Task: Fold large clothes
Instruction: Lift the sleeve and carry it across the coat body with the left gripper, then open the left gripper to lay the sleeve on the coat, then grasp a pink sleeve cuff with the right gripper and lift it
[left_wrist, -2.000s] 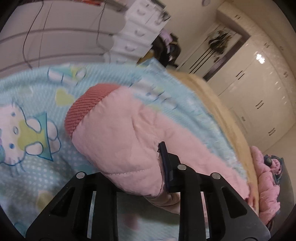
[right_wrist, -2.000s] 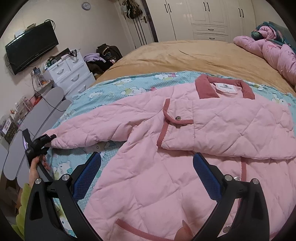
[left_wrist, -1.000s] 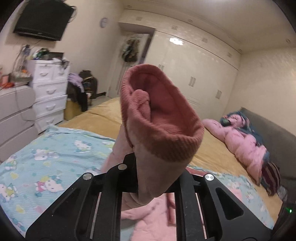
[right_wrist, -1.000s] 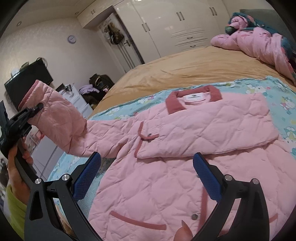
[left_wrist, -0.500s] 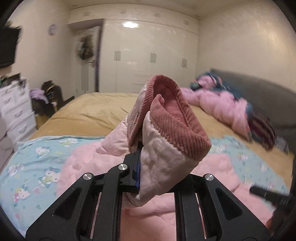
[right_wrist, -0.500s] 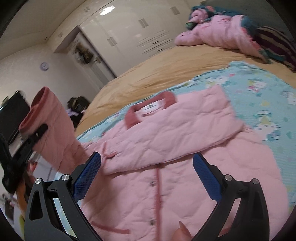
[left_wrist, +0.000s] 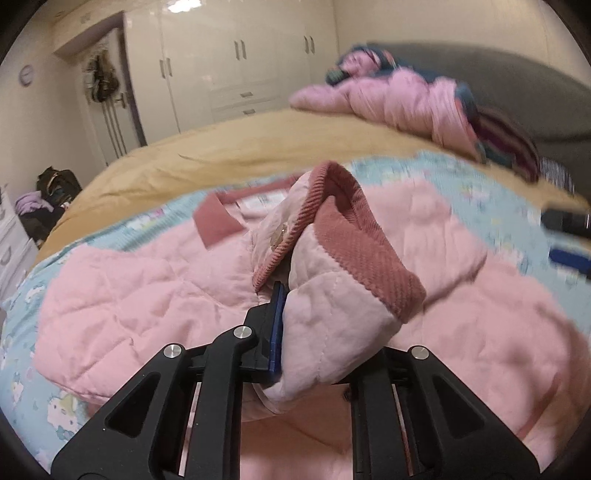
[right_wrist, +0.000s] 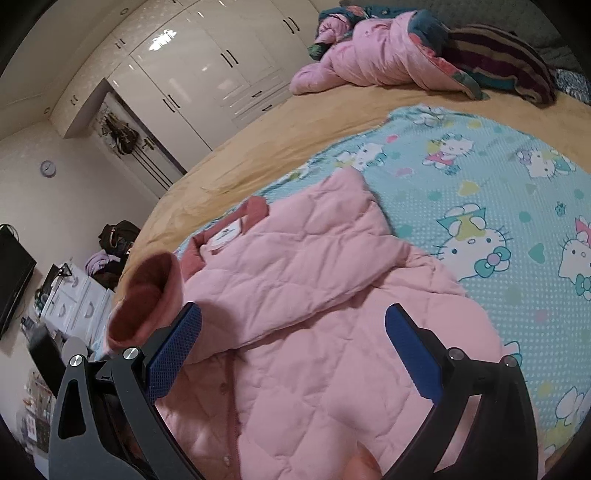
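Item: pink quilted jacket (right_wrist: 314, 332), spread front-up on the cartoon-print blanket (right_wrist: 498, 206) over the bed, collar (left_wrist: 218, 221) toward the tan bedspread (right_wrist: 277, 147) and wardrobe (right_wrist: 207, 74). One sleeve (right_wrist: 295, 266) already lies folded across the chest. Second sleeve, with its ribbed rose cuff (left_wrist: 354, 236), is lifted above the jacket body, just short of the collar. Left gripper (left_wrist: 280, 325): jaws pinched nearly together on that sleeve just behind the cuff, easing apart slightly, with fabric bunched between them. Right gripper (right_wrist: 291, 354): jaws spread wide, nothing between them, hovering over the jacket front below the folded sleeve. Handling note, as judged: you carry the cuff across the chest and lower it so the sleeve lands flat over the folded one, parallel to the collar line. Keep the pinch firm until the cuff rests on the jacket; padded fabric springs back and may slide. You could use the free right gripper to press the shoulder fold down.
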